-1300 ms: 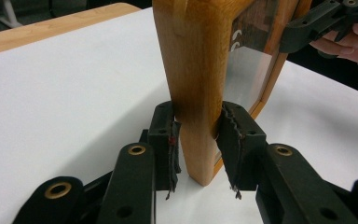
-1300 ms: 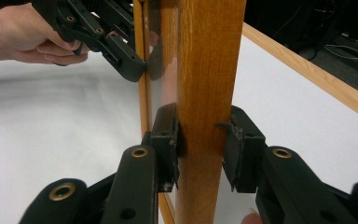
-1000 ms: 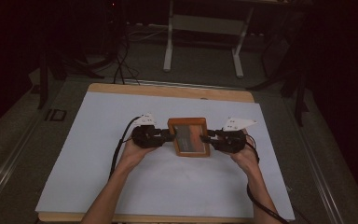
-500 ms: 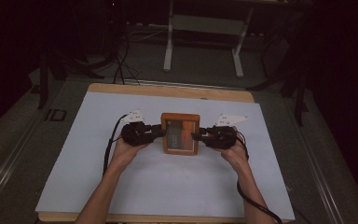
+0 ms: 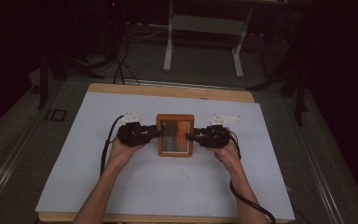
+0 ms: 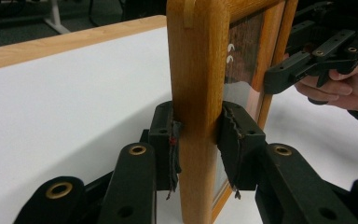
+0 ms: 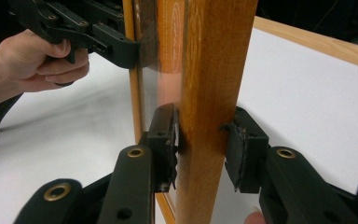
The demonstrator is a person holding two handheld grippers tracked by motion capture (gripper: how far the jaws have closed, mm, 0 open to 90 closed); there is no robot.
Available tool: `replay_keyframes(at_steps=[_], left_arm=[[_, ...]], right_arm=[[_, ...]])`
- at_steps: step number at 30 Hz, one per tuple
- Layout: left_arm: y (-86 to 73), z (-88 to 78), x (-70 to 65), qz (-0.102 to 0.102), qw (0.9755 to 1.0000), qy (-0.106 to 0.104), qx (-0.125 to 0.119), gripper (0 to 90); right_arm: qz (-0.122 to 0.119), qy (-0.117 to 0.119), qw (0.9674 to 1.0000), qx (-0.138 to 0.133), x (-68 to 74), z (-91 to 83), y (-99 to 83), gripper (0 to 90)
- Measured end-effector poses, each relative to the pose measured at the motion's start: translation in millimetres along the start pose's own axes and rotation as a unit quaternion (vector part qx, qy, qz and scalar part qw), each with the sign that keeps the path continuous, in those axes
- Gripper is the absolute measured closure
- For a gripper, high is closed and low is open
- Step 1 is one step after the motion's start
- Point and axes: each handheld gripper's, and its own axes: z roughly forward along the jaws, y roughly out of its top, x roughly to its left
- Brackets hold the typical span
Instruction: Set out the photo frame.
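Wooden picture frame (image 5: 175, 135) sits in the middle of the high view over the white table (image 5: 98, 186), my left tongs (image 5: 153, 134) and right tongs (image 5: 190, 136) squeezing its two sides, so I should move both hands together and keep it level.

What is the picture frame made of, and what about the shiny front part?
The picture frame looks like wood with a smooth, orange-brown varnish; grain lines run along its edge. Its front pane seems to be glass or clear plastic, since it reflects light; which one is unclear.

Smooth varnished wooden frame (image 5: 175, 135) with glossy glass, on matt white sheet (image 5: 98, 177).
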Motion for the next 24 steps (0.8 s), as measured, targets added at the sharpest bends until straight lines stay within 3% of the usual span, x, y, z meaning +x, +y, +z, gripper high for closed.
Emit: replay_keyframes(at_steps=[14,24], left_arm=[[0.7,3.7,0.6,-0.004,0.9999,0.011,0.000,68.0],[0.1,3.9,3.0,-0.015,0.9999,0.008,-0.004,68.2]], right_arm=[[0.016,0.000,0.9999,-0.002,-5.0,4.9,-7.9,65.0],[0.022,0.003,0.9998,-0.002,-7.2,7.9,-9.7,64.7]])
